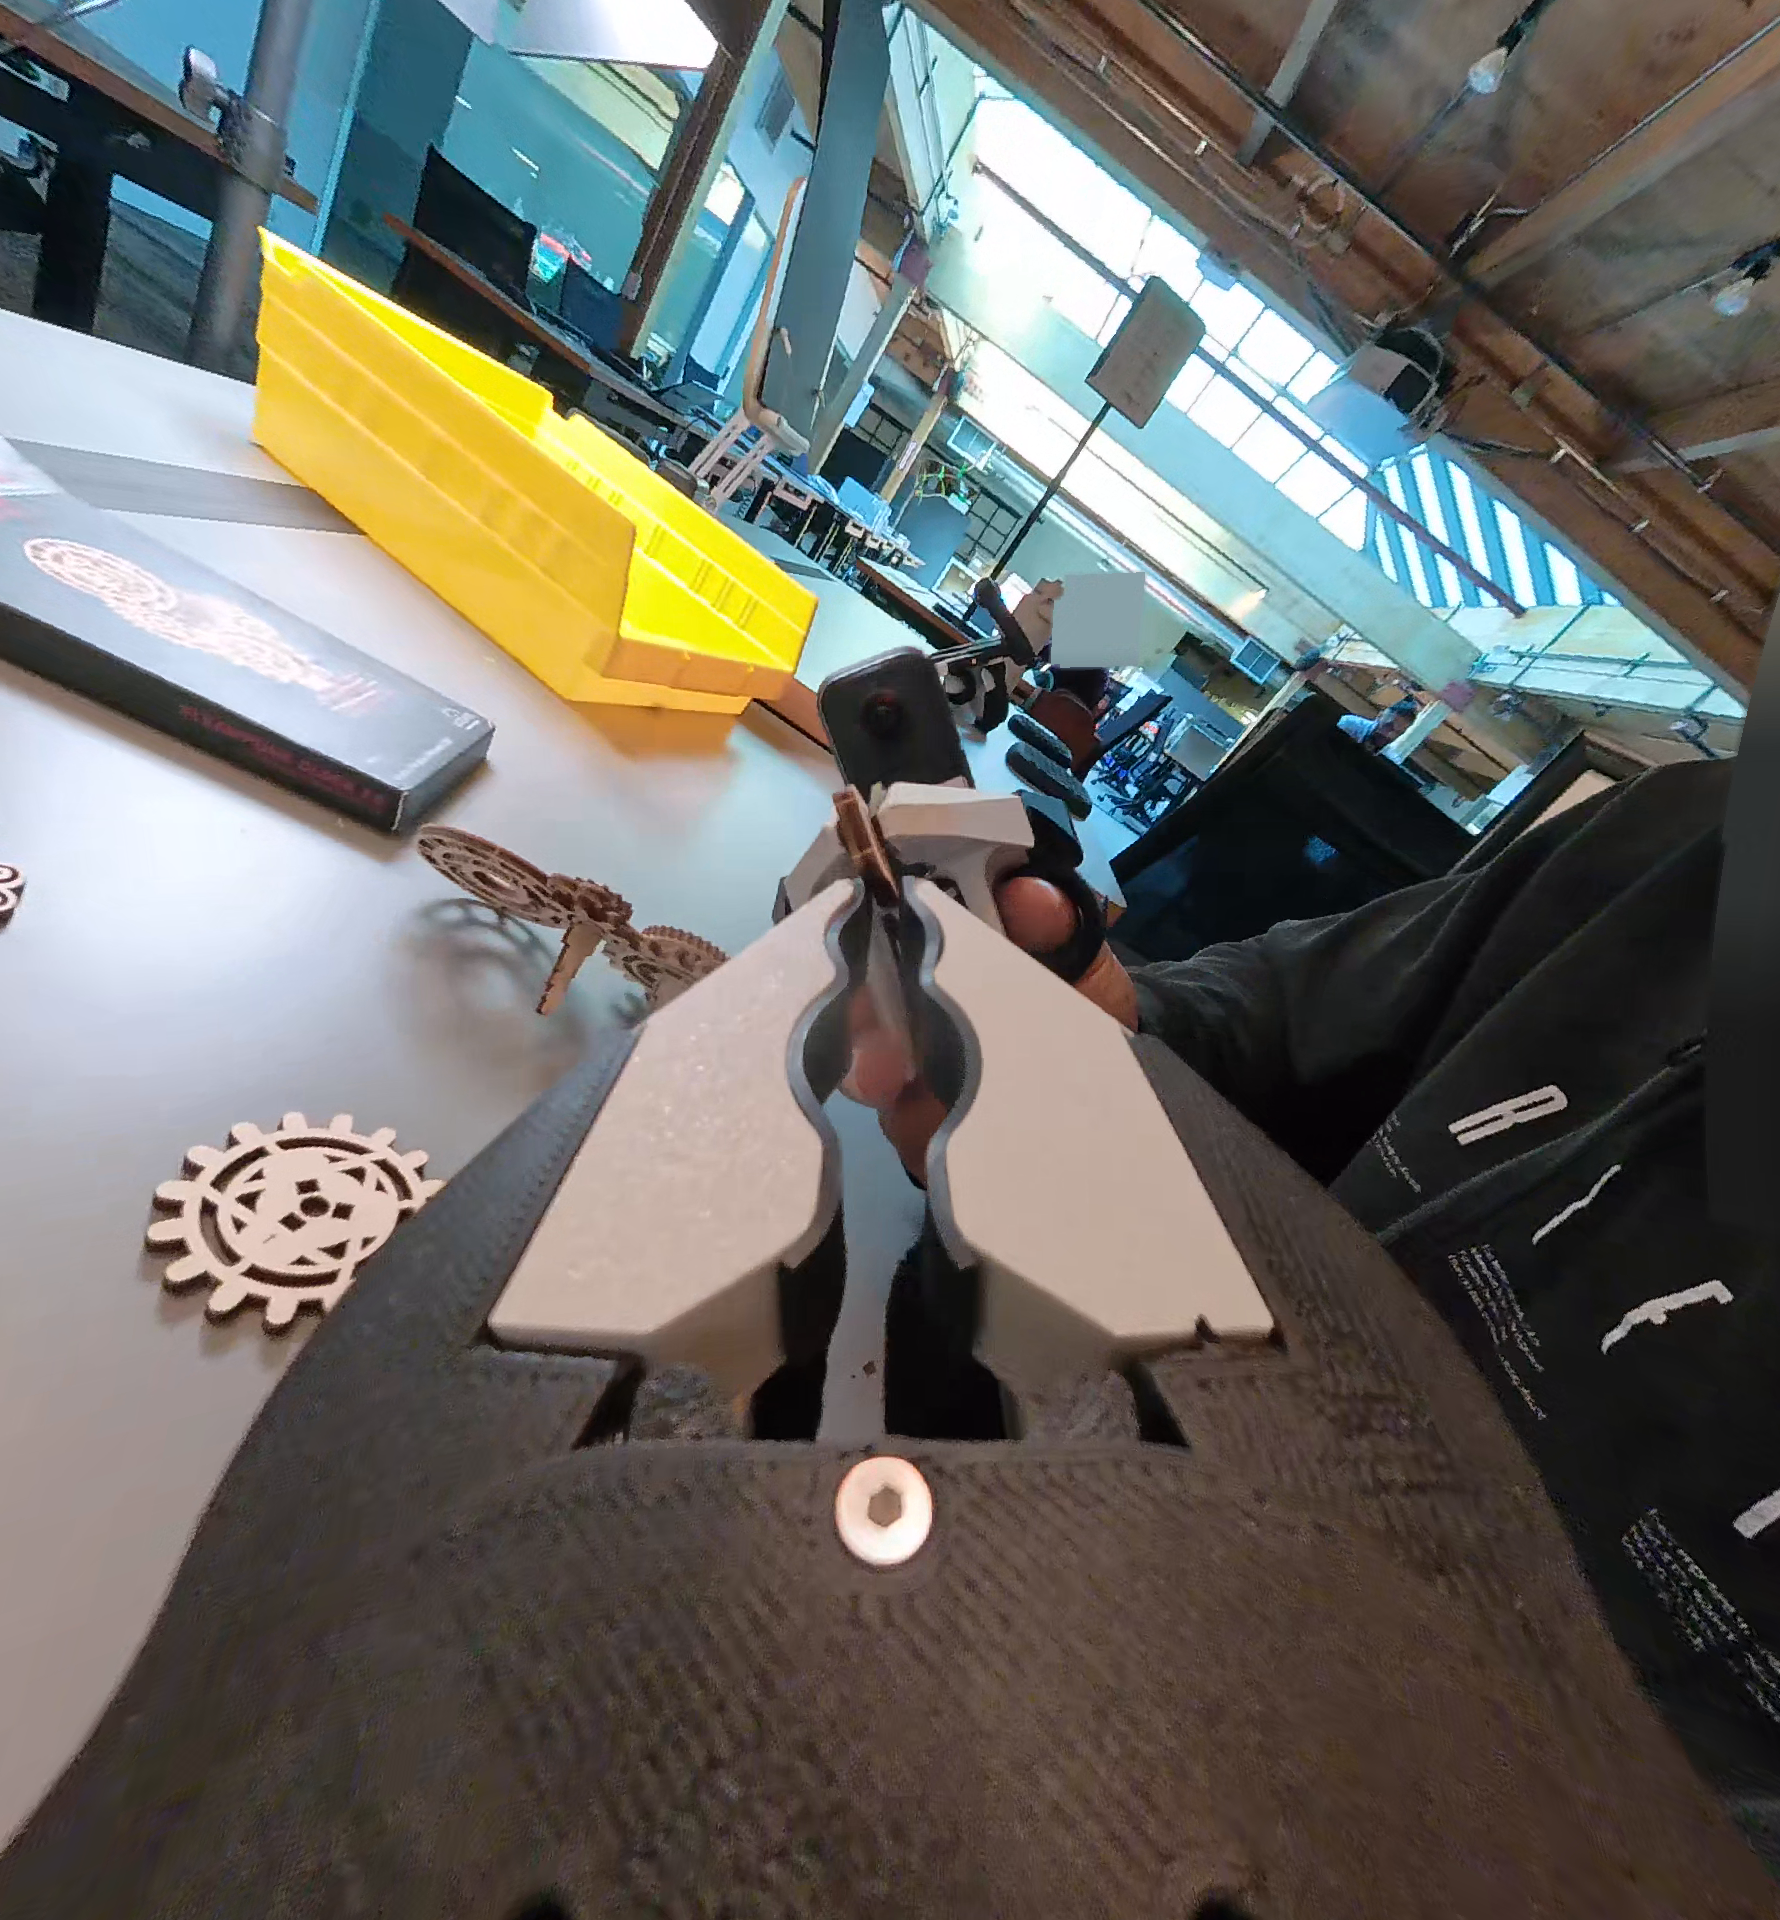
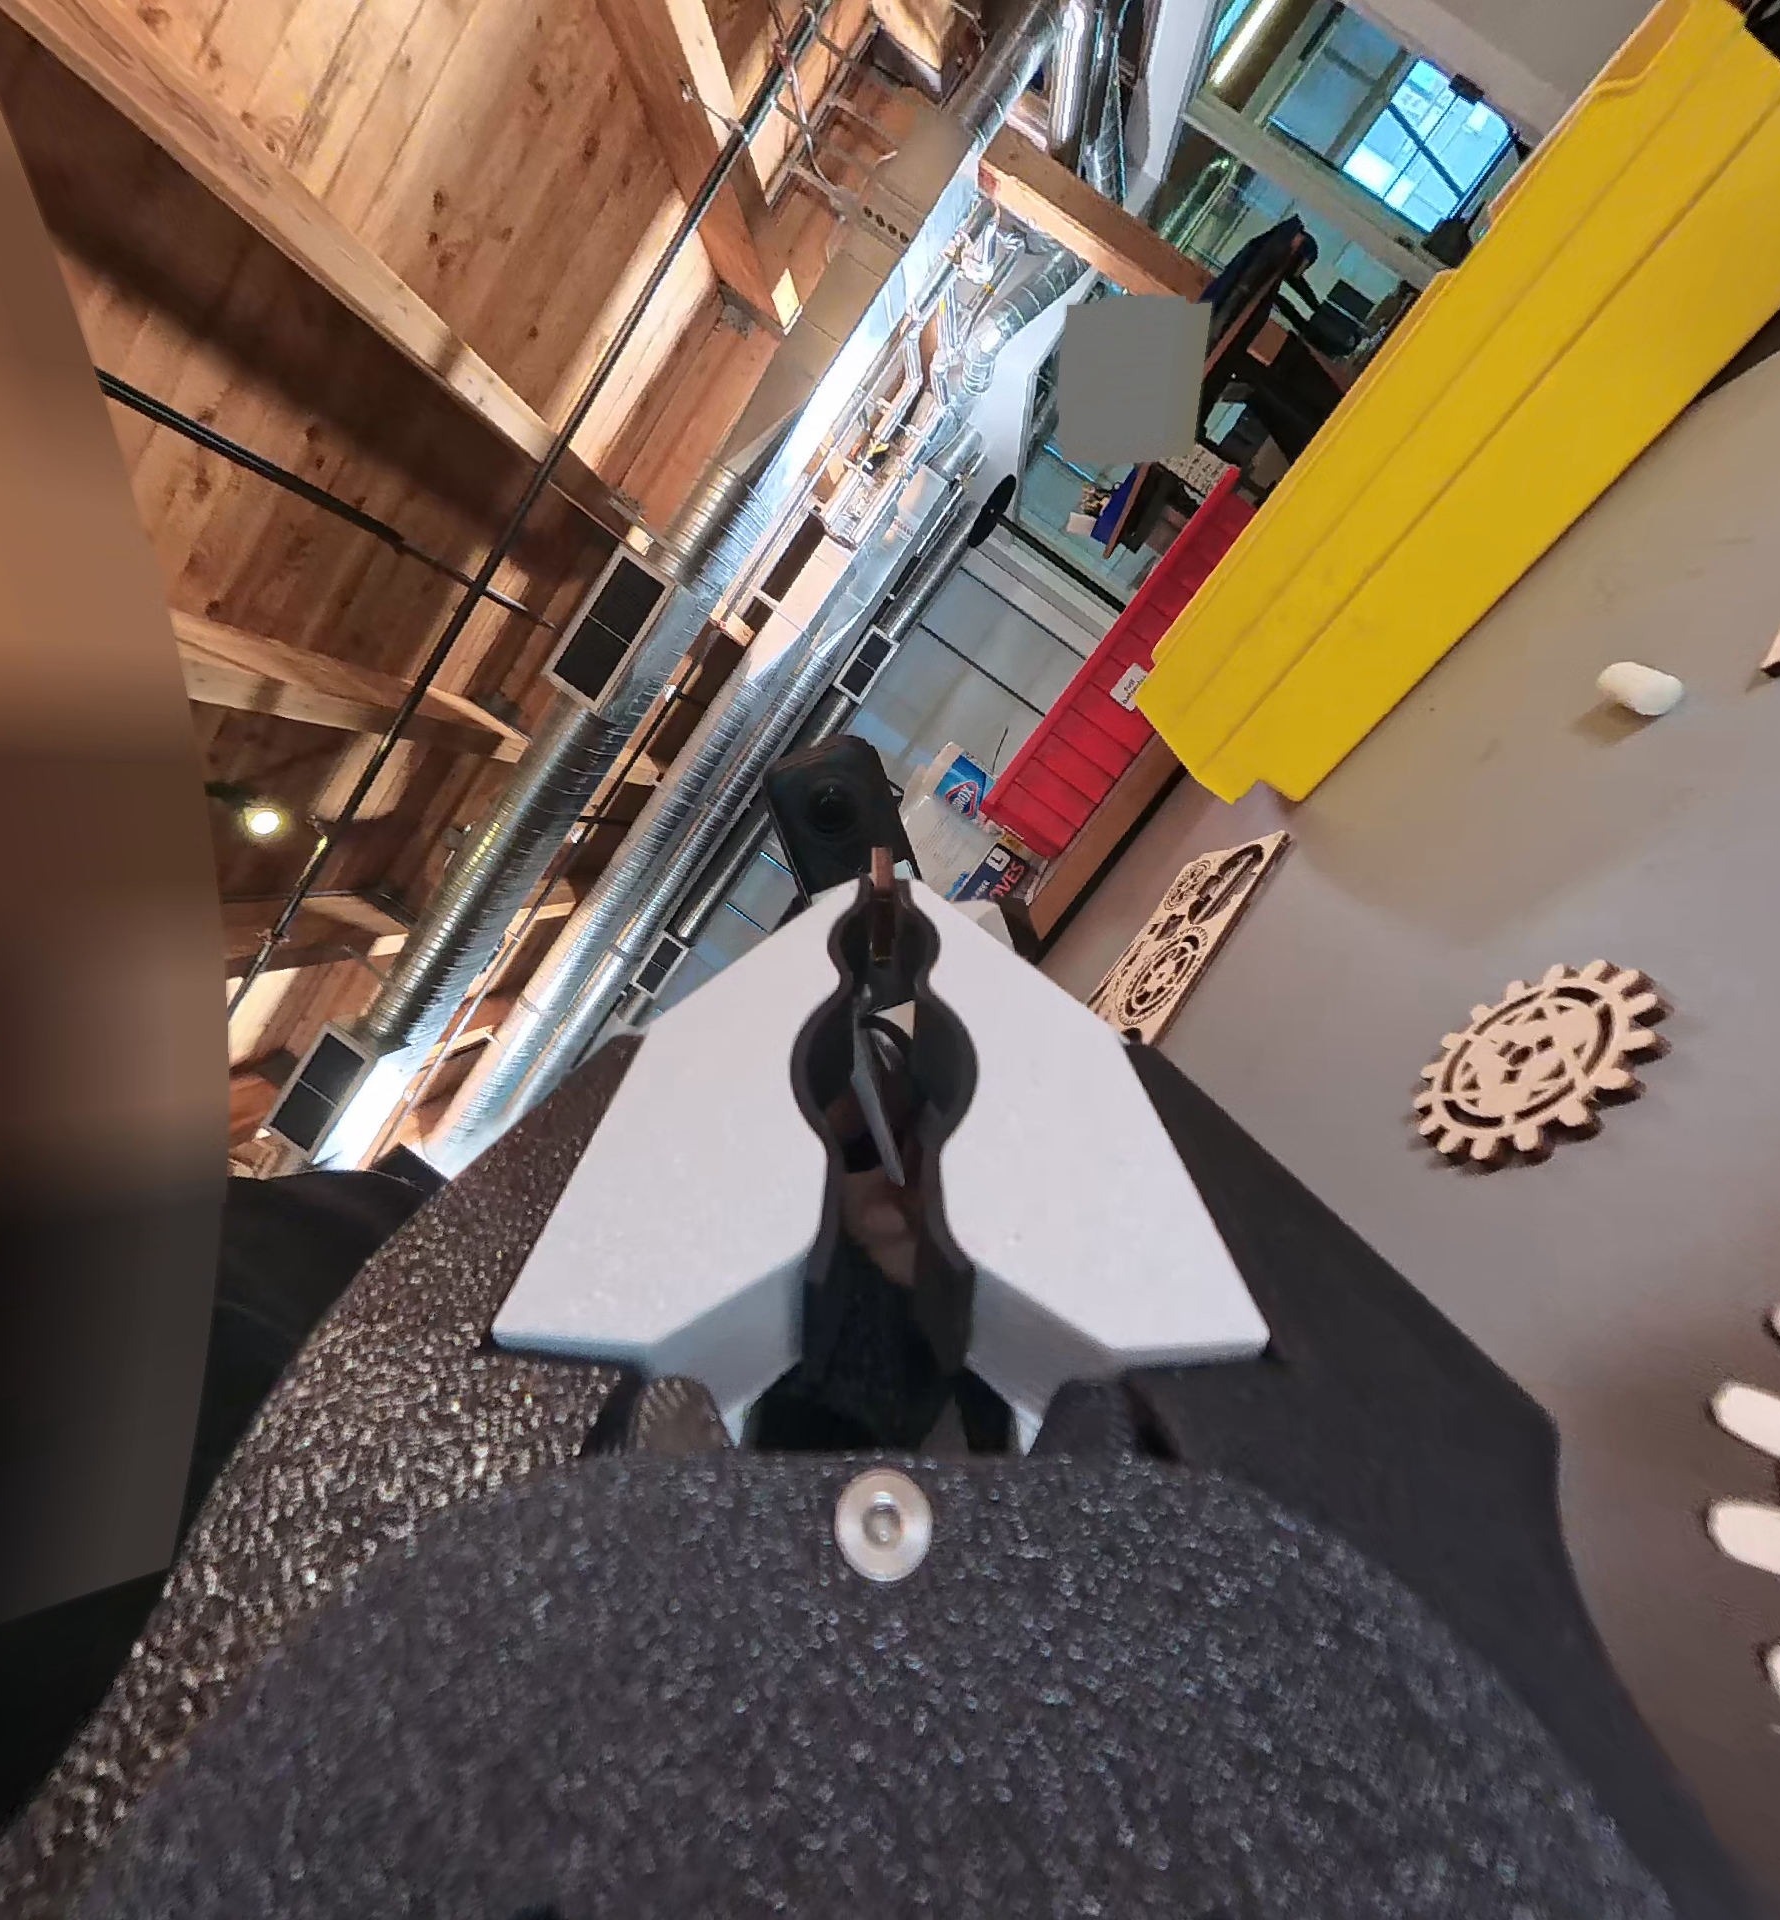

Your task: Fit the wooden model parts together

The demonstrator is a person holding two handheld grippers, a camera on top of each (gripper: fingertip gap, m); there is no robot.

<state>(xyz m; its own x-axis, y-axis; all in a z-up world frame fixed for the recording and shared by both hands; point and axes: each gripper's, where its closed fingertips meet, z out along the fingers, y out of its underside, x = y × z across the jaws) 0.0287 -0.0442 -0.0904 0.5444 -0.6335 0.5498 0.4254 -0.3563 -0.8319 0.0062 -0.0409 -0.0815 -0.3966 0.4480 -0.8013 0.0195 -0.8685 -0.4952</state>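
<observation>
Wooden piece pinched between the raised left gripper and right gripper, tip to tip.

both wrist views face each other closely, tilted, sharing the yellow bin.

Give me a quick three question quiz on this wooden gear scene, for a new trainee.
1. True or false: the left gripper is open and empty.
2. What sits nearest the yellow bin: A the dark box, B the loose wooden gear, C a blue cup?
3. Fill in: both grippers, including the right gripper, pinch a small wooden ____.

Key: 1 false. 2 A. 3 piece.
</observation>
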